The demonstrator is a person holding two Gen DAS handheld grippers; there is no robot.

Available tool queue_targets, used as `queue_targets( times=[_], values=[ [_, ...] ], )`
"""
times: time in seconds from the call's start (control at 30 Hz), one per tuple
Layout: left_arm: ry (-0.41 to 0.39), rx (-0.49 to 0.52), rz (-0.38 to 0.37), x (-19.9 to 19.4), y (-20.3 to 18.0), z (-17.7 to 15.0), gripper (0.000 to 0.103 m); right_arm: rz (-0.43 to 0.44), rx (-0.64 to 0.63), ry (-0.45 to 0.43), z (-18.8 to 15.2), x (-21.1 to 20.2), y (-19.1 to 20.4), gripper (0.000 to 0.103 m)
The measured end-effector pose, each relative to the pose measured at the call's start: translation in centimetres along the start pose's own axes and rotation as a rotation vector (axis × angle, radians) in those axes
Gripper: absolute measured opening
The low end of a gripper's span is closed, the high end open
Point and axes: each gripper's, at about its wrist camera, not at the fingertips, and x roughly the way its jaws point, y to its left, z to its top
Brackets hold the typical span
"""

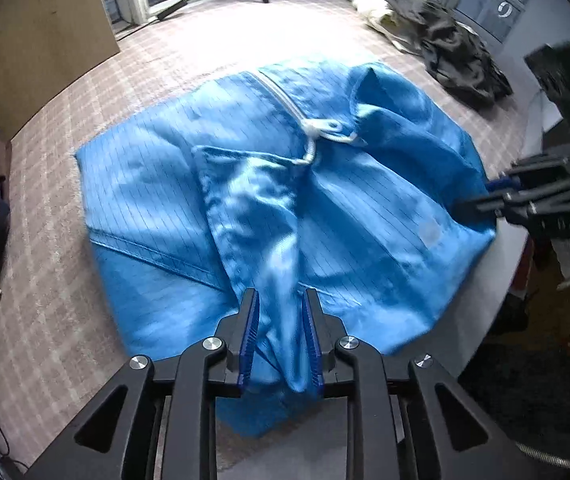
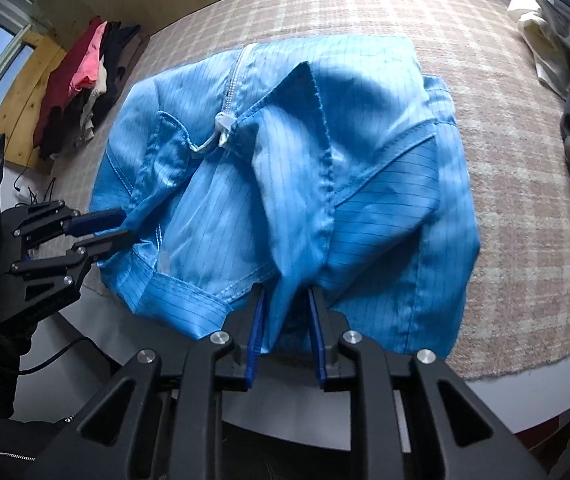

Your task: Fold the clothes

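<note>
Plaid cloth [image 2: 485,160], hand-held grippers [image 1: 280,300] clamping blue garment [image 1: 157,200]

The garment [image 1: 157,200] lies spread on the checked cloth [image 1: 65,300] covering the table, its zipper [image 1: 285,100] running away from the near edge. The left gripper [image 1: 281,308] sits at the garment's near edge with a fold of fabric between its fingers; the right gripper [image 2: 287,300] sits likewise, further right along that edge. A heap of clothes [image 1: 457,52] lies at the far right of the table, well apart. Another pile [image 2: 85,80] lies to the left, apparently on a bench beside the table.
</note>
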Motion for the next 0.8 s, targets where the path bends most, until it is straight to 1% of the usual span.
queue_targets(
  times=[0.03,0.1,0.17,0.2,0.33,0.4,0.43,0.47,0.5,0.53,0.57,0.6,0.7,0.73,0.77,0.8],
  values=[
    [-0.001,-0.003,0.012,-0.1,0.3,0.0,0.021,-0.008,-0.009,-0.001,0.0,0.1,0.2,0.020],
    [0.023,0.015,0.013,0.5,0.2,-0.1,0.021,-0.016,-0.019,0.003,0.1,0.3,0.2,0.021],
    [0.047,0.033,0.014,1.2,0.2,-0.2,0.021,-0.006,-0.005,0.016,0.2,0.5,-0.1,0.021],
    [0.051,0.032,0.001,1.1,0.1,-0.3,0.021,-0.004,-0.003,0.017,0.3,0.5,-0.2,0.021],
    [0.065,0.066,0.021,1.5,-0.5,-0.8,0.021,0.013,-0.002,0.016,0.6,0.7,-0.2,0.021],
    [0.083,0.093,0.032,2.0,-1.0,-1.3,0.004,0.033,-0.009,0.011,0.9,0.8,-0.3,0.021],
    [0.073,0.104,0.031,1.9,-1.1,-1.3,0.001,0.043,-0.013,0.008,1.0,0.8,-0.3,0.021],
    [0.063,0.114,0.031,1.8,-1.2,-1.4,0.001,0.053,-0.016,0.005,1.2,0.8,-0.3,0.018],
    [0.045,0.122,0.036,1.4,-1.1,-1.3,0.001,0.064,-0.020,0.002,1.3,0.9,-0.3,0.004],
    [0.025,0.122,0.049,0.7,-0.9,-1.2,0.001,0.080,-0.016,-0.008,1.5,0.7,-0.4,0.005],
    [0.005,0.122,0.061,0.0,-0.6,-1.0,0.001,0.112,0.009,-0.044,1.8,-0.2,-0.9,0.004],
    [-0.024,0.115,0.074,-1.0,-0.4,-0.8,0.001,0.117,0.014,-0.082,2.0,-1.1,-1.1,0.004],
    [-0.111,0.106,0.116,-3.8,0.2,-0.2,0.001,0.081,-0.040,-0.197,2.5,-4.5,-0.3,0.004],
    [-0.148,0.123,0.147,-4.3,-0.1,-0.2,0.001,0.046,-0.074,-0.245,2.4,-5.4,0.3,0.004],
    [-0.153,0.129,0.148,-4.1,-0.3,-0.4,0.001,-0.004,-0.110,-0.289,2.3,-5.9,1.0,0.004],
    [-0.158,0.135,0.149,-3.9,-0.6,-0.6,0.001,-0.048,-0.130,-0.308,2.0,-5.8,1.4,0.004]
  ],
)
